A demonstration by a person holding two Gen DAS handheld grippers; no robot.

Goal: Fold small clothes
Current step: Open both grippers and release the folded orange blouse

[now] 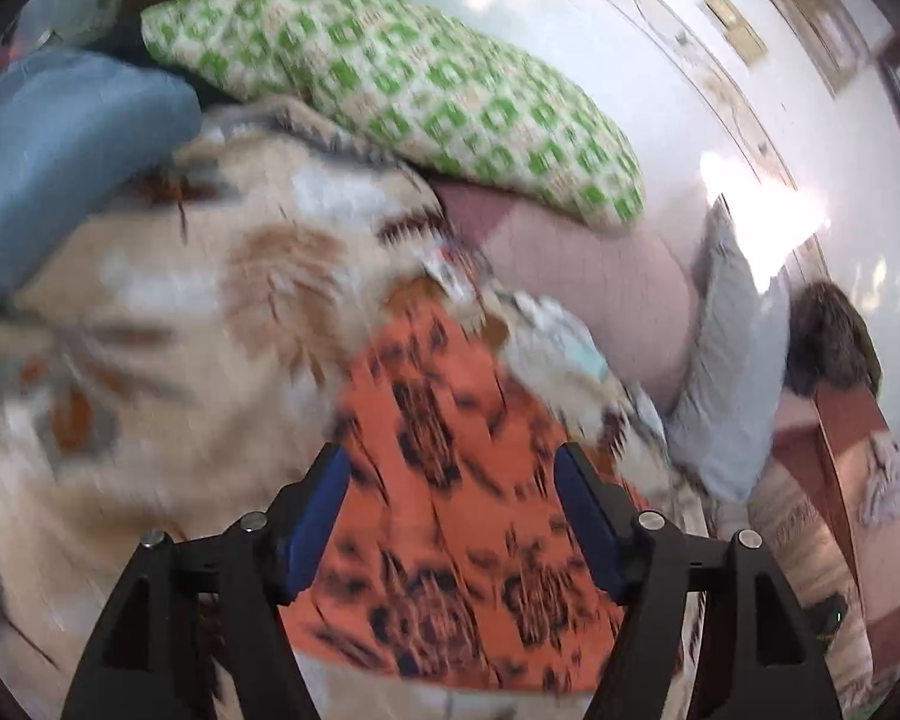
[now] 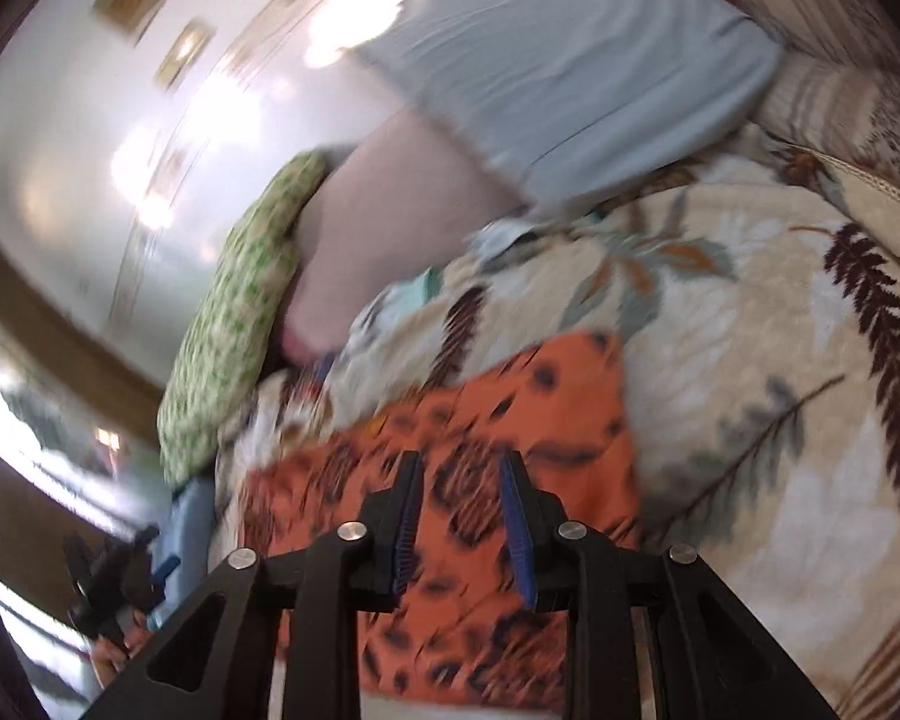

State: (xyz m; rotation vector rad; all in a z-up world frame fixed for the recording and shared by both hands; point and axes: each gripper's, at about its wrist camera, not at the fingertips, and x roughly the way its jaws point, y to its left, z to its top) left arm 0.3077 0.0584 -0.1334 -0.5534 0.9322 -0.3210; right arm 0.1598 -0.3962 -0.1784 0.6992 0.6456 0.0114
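An orange garment with dark blotchy print [image 1: 450, 516] lies flat on a beige leaf-patterned blanket [image 1: 168, 312]. In the left wrist view my left gripper [image 1: 450, 456] hovers over it, jaws wide apart, blue pads [image 1: 318, 516] clear of the cloth. The right wrist view shows the same garment [image 2: 510, 414] spread on the blanket [image 2: 750, 360]. My right gripper [image 2: 461, 459] stands over it with a narrower gap and nothing pinched between its pads. The left gripper [image 2: 120, 588] also appears at the lower left of that view, in a hand. Both views are motion-blurred.
A green-and-white patterned pillow [image 1: 402, 90] lies at the head of the bed on a pinkish cushion [image 1: 600, 276]. There is a pale blue-grey pillow [image 2: 570, 72] beside it and a blue fabric bundle [image 1: 60, 150] to the left. A white wall [image 1: 570, 30] stands behind, and a wooden bed edge [image 1: 840, 468] on the right.
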